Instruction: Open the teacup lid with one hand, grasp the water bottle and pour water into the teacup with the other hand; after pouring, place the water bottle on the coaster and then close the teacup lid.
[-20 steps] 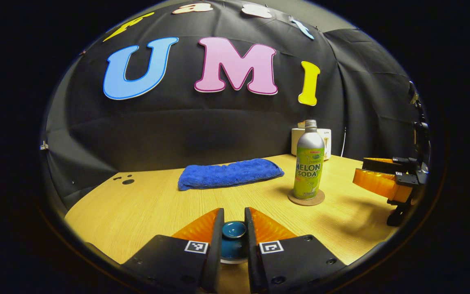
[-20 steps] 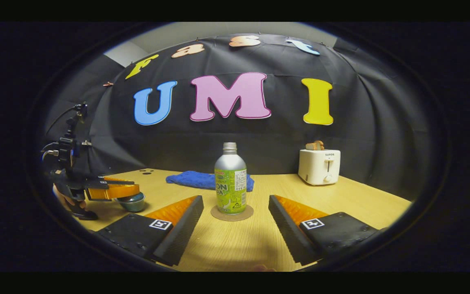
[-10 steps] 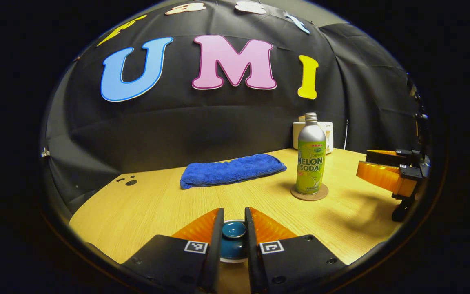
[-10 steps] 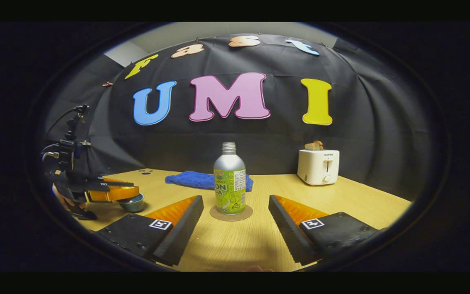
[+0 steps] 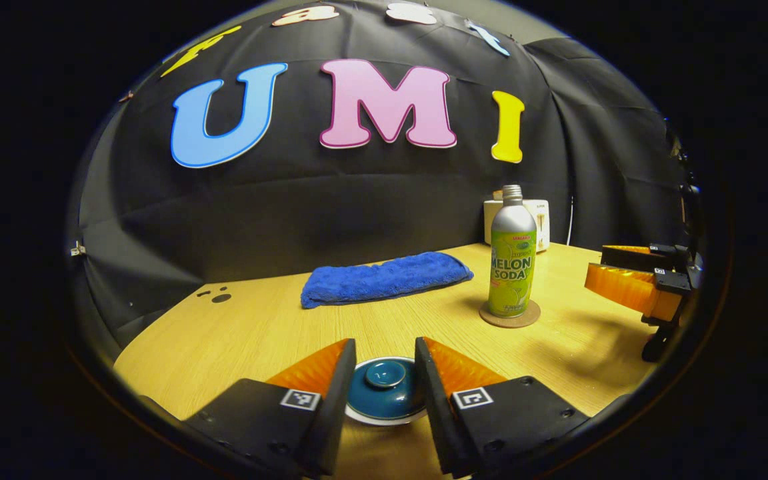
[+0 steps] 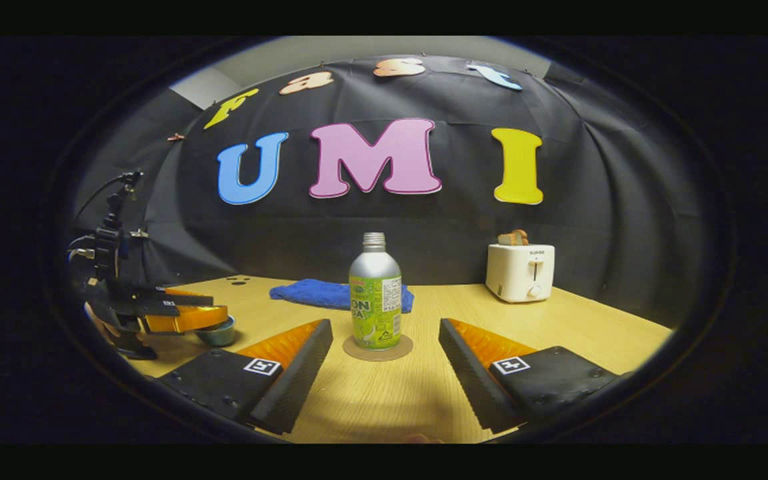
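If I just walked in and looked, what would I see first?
Probably the tall silver and green water bottle, standing upright on a round coaster in the middle of the wooden table. Next, the blue teacup lid between the left gripper's open fingers, and the blue towel lying behind.

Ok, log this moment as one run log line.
left gripper: open, jaws astride teacup lid | right gripper: open, facing water bottle | bottle on coaster | lid on cup
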`<state>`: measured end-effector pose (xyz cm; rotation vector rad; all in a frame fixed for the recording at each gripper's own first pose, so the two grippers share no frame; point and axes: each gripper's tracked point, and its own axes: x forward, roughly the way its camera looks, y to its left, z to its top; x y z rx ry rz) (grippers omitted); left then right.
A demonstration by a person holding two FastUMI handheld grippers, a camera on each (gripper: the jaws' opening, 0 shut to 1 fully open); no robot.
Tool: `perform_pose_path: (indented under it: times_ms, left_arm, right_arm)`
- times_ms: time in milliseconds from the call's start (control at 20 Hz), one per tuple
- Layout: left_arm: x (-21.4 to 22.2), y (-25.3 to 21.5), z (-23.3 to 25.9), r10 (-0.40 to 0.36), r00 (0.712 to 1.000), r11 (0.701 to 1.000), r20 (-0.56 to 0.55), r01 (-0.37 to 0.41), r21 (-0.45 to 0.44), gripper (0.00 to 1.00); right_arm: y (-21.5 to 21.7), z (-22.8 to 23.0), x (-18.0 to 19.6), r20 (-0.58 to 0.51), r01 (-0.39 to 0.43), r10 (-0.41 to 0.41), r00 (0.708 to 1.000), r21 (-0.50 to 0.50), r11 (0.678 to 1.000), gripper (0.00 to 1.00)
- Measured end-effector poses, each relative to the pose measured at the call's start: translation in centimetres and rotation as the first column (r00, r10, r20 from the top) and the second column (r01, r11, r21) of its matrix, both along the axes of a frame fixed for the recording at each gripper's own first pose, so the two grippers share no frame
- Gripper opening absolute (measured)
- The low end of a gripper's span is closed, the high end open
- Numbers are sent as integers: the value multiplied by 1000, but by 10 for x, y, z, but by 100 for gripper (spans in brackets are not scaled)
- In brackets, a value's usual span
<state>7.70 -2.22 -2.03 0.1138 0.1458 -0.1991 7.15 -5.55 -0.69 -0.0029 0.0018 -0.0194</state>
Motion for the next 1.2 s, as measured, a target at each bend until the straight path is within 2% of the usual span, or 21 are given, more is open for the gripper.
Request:
perform_pose_path:
  times_ms: [50,100,200,350,550,850,1200]
  left_arm:
    - [-2,1,3,6,1000,1000,18,-6,-1,63]
    - [-8,3,5,9,999,1000,35,-9,-3,75]
    - [-20,5,8,20,998,1000,54,-19,-4,92]
    - [-39,7,26,62,992,996,113,-54,-75,93]
    - [-63,0,44,110,978,981,178,-78,-177,98]
    - [-74,-5,42,115,976,984,185,-87,-153,98]
    - [-71,5,24,148,980,974,131,-121,-191,98]
  right_arm:
    - [0,0,0,0,0,0,1000,0,1000,99]
    - [0,0,0,0,0,0,1000,0,1000,99]
    - [-2,0,0,-1,8,-8,1000,0,1000,99]
    - [0,0,-7,2,24,-24,1000,2,1000,99]
    - [22,-2,-18,-12,-32,32,999,34,999,100]
    - [32,-2,-25,-11,-41,41,999,-1,999,100]
    - [42,0,-31,1,-49,49,999,0,999,100]
